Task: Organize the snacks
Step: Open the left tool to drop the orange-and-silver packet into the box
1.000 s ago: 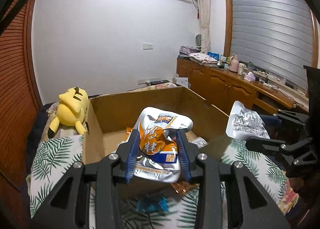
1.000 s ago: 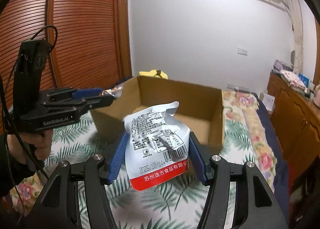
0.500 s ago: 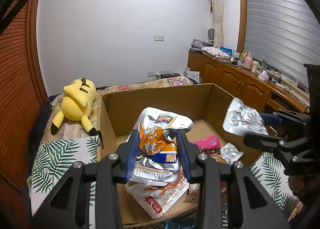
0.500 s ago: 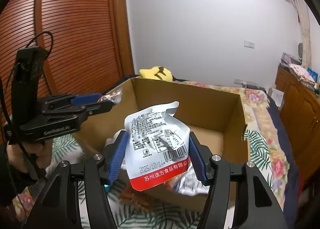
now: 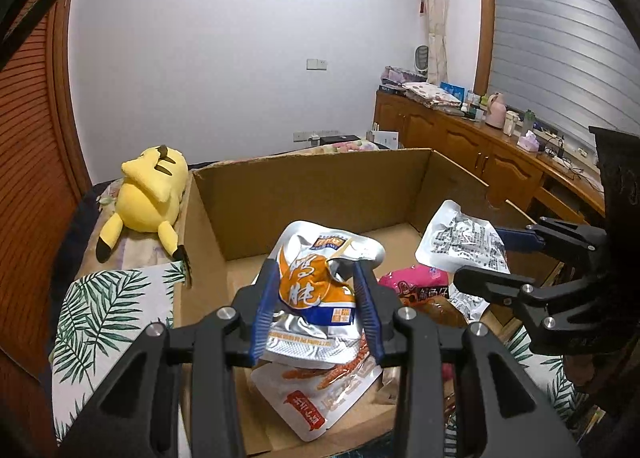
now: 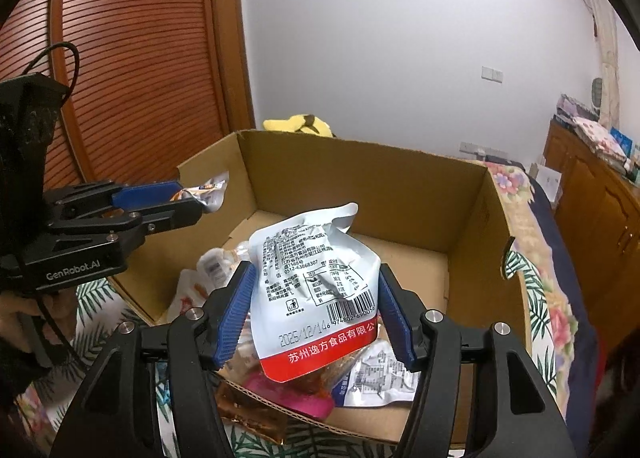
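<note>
My left gripper [image 5: 315, 272] is shut on a silver and orange snack packet [image 5: 328, 246], held over the near left part of an open cardboard box [image 5: 320, 162]. My right gripper [image 6: 316, 272] holds an upright white packet with a red band [image 6: 312, 258] over the box [image 6: 360, 150]. Its jaws are opening, and the blue pads still touch the packet's sides. Each gripper shows in the other's view: the right gripper [image 5: 480, 256] at the right, the left gripper [image 6: 190, 200] at the left. Several packets lie in the box, among them a pink one [image 5: 416, 282] and a white and red one [image 5: 320, 398].
The box sits on a leaf-print bedspread [image 5: 108, 310]. A yellow plush toy [image 5: 148, 186] lies beyond its left wall. Wooden cabinets [image 5: 480, 154] with clutter on top run along the right, and slatted wardrobe doors [image 6: 120, 78] stand at the left. A hand [image 6: 24, 306] grips the left handle.
Both grippers have moved forward and down from in front of the box to over its inside, each still carrying its packet. The right gripper's jaws stand slightly wider.
</note>
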`<state>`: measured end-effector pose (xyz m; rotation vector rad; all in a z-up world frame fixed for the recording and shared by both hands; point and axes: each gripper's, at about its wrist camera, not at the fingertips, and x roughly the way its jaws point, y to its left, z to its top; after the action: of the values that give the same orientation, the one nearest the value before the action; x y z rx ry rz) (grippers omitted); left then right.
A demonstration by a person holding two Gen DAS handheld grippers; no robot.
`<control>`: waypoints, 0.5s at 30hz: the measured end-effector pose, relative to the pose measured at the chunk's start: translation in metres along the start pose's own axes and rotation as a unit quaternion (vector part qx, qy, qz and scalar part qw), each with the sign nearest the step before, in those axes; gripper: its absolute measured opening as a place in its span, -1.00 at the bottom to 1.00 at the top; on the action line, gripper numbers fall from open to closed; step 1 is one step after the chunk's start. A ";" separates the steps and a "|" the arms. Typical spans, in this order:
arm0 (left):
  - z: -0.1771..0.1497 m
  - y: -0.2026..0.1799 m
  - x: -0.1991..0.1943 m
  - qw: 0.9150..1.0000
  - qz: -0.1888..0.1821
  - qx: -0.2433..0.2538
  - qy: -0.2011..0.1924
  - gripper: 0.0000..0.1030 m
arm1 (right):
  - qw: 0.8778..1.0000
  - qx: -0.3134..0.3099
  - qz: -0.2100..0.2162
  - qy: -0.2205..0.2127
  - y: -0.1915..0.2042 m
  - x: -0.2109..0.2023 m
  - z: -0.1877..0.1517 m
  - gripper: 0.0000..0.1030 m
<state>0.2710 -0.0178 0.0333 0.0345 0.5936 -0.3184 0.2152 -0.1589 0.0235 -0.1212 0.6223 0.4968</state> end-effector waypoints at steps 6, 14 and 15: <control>-0.001 -0.001 -0.003 1.000 0.001 -0.005 -0.007 0.13 | 1.000 0.005 0.003 0.003 -0.004 0.002 0.001 0.31; -0.005 -0.005 -0.019 1.000 0.005 0.000 -0.014 0.32 | 1.000 0.007 0.005 -0.016 0.003 -0.026 -0.006 0.32; -0.005 -0.005 -0.023 1.000 0.004 -0.001 -0.017 0.46 | 1.000 0.006 0.006 -0.020 0.006 -0.034 -0.008 0.32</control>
<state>0.2485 -0.0157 0.0419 0.0302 0.5589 -0.3099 0.1848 -0.1695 0.0369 -0.0962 0.5871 0.5065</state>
